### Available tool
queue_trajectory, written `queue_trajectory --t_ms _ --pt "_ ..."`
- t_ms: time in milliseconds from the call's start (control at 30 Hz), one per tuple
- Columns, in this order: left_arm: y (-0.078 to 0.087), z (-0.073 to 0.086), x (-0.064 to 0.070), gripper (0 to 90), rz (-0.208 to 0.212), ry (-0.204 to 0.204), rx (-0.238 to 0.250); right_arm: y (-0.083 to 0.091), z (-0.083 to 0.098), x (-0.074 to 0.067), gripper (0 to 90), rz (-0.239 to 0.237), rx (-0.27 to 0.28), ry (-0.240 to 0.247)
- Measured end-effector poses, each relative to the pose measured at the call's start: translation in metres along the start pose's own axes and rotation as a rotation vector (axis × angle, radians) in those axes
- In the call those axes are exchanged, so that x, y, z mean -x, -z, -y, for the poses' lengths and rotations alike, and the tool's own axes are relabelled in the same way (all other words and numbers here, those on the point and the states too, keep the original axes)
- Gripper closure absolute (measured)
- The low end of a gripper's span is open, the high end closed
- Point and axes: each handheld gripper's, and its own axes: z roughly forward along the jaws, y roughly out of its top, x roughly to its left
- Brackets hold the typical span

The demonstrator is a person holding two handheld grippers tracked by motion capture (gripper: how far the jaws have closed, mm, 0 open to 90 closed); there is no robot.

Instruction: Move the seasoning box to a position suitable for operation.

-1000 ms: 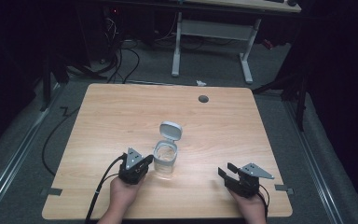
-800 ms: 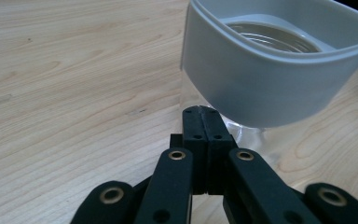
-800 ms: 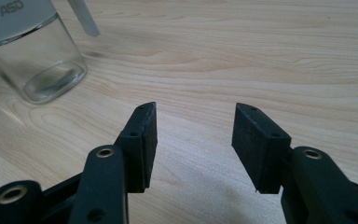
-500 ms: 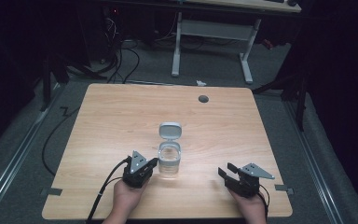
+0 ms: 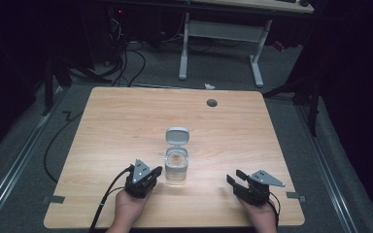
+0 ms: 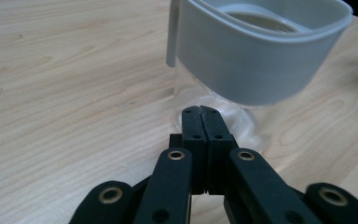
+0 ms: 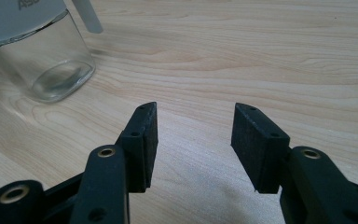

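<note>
Clear jar just beside the closed left tool; right tool open, apart.

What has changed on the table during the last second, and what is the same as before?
The left gripper drew back a little toward the person's edge, and the jar shifted slightly the same way. That gripper's fingers are shut, empty, just short of the jar's base. The right gripper stayed where it was, open, and the jar's lid stayed flipped up.
</note>
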Motion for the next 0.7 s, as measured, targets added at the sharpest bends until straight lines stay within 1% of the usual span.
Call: queue_trajectory --t_ms 33,67,100,133,167,200,233,267,300,333,367,400,433,467,500,533,600,633,667,700 --pt "0.002 0.002 0.001 89.5 0.004 0.007 -0.008 0.000 0.000 0.000 51.0 0.000 0.000 0.000" --pt "0.007 0.008 0.004 89.4 0.016 -0.001 -0.019 -0.001 0.000 0.000 52.0 -0.004 0.000 0.005" --pt "0.007 0.008 0.004 89.3 0.016 -0.001 -0.019 -0.001 0.000 0.000 52.0 -0.004 0.000 0.005" --pt "0.011 0.014 0.007 89.1 0.031 -0.003 -0.032 -0.002 0.000 -0.002 53.2 -0.014 -0.002 0.017" --pt "0.013 0.017 0.009 88.7 0.040 0.000 -0.037 -0.002 0.000 -0.004 54.6 -0.015 -0.004 0.023" --pt "0.014 0.020 0.011 88.7 0.051 -0.003 -0.047 -0.003 -0.001 -0.006 56.3 -0.018 -0.006 0.032" --pt "0.014 0.020 0.011 88.6 0.051 -0.003 -0.047 -0.003 -0.001 -0.006 56.3 -0.018 -0.006 0.032" --pt "0.015 0.024 0.013 88.6 0.060 -0.013 -0.056 -0.004 -0.002 -0.009 57.6 -0.024 -0.006 0.039" --pt "0.015 0.026 0.015 88.3 0.068 -0.017 -0.059 -0.008 -0.004 -0.015 61.9 -0.032 -0.009 0.049" --pt "0.015 0.028 0.016 88.3 0.078 -0.016 -0.062 -0.008 -0.004 -0.015 61.9 -0.032 -0.009 0.049" --pt "0.012 0.029 0.016 87.1 0.089 -0.015 -0.063 -0.014 -0.010 -0.020 64.3 -0.053 -0.011 0.052" --pt "0.012 0.029 0.016 87.0 0.089 -0.015 -0.063 -0.017 -0.013 -0.024 65.3 -0.051 -0.015 0.061" --pt "0.009 0.028 0.017 86.9 0.101 -0.003 -0.065 -0.021 -0.017 -0.027 66.8 -0.050 -0.016 0.071" --pt "0.009 0.028 0.017 86.9 0.101 -0.003 -0.065 -0.021 -0.017 -0.027 66.8 -0.050 -0.016 0.071" --pt "0.006 0.028 0.018 86.9 0.117 0.005 -0.069 -0.027 -0.025 -0.033 69.4 -0.054 -0.012 0.077" --pt "0.004 0.029 0.019 86.8 0.119 0.000 -0.071 -0.030 -0.029 -0.036 70.8 -0.049 -0.010 0.081" --pt "0.002 0.031 0.020 86.7 0.123 -0.016 -0.080 -0.037 -0.039 -0.042 75.1 -0.054 -0.001 0.085" --pt "0.002 0.032 0.022 86.9 0.128 -0.016 -0.083 -0.040 -0.043 -0.044 78.1 -0.055 0.003 0.091" --pt "0.002 0.032 0.022 87.2 0.128 -0.016 -0.083 -0.040 -0.043 -0.044 78.1 -0.055 0.003 0.091" --pt "0.001 0.031 0.023 87.2 0.134 -0.018 -0.089 -0.044 -0.048 -0.046 81.6 -0.054 0.007 0.093"
